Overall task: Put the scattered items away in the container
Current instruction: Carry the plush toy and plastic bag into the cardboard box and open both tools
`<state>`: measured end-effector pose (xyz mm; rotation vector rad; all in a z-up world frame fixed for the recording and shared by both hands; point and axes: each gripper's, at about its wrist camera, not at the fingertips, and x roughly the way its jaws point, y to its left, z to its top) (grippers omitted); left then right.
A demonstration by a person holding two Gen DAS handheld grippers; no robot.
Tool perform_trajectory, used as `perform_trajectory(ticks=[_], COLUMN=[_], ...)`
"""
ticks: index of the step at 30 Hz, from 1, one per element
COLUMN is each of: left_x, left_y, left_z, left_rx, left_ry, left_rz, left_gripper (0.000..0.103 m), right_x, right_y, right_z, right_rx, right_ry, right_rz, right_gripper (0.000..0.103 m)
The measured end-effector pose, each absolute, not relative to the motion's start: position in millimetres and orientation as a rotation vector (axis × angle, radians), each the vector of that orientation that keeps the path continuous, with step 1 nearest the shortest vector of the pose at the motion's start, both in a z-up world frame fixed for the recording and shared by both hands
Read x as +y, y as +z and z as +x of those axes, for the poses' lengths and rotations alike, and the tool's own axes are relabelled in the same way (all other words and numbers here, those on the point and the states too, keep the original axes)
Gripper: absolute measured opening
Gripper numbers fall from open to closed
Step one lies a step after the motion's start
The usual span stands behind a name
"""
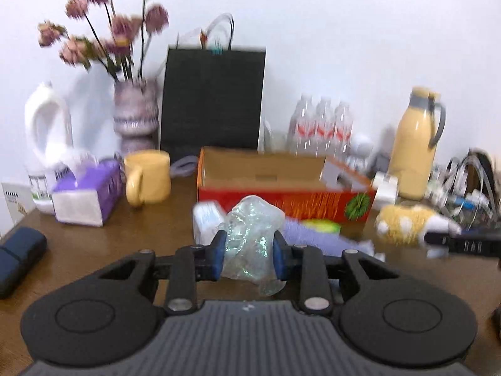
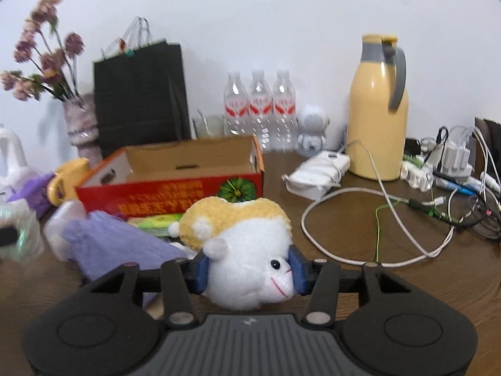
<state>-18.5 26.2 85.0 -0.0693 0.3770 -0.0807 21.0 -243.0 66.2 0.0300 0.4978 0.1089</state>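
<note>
Left gripper (image 1: 250,258) pinches the plastic wrap (image 1: 250,241), right gripper (image 2: 249,271) the plush toy (image 2: 247,250), both bound for the box (image 1: 281,200) at twelve o'clock

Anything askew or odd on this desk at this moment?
Loose white cable sprawls over the table by the yellow jug; purple cloth lies crumpled before the cardboard box. Nothing spilled.

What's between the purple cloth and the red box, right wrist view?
A green-yellow packet lies between the purple cloth and the red box, seen in the right wrist view.
</note>
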Motion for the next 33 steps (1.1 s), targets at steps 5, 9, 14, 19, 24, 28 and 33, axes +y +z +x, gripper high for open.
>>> perform_trajectory(ticks=[5,9,14,19,24,28,33], left_x=[25,23,11,6,12,15,25], left_y=[118,142,140,105,68,53,49], left_z=[14,90,213,307,352,358,365], left_rx=[0.34,0.371,0.499,0.654,0.795,0.822,0.836], left_ry=[-0.12,-0.142,-0.08,-0.015,0.016,0.026,0.033], left_rz=[-0.065,-0.074,-0.041,0.018,0.055,0.104,0.067], left_gripper=[0.03,0.03,0.03,0.03,0.031,0.044,0.056], right_x=[-240,-230,-202,-165,-147,-140,-140], right_y=[105,136,145,117,82,65,58], right_z=[24,76,196,301,359,371,371], right_rx=[0.444,0.427,0.543,0.705,0.813,0.861,0.872], right_ry=[0.179,0.202,0.233,0.201,0.155,0.154,0.109], right_rz=[0.021,-0.007,0.001,-0.027,-0.097,-0.131,-0.178], right_gripper=[0.048,0.048,0.048,0.048,0.049,0.053,0.084])
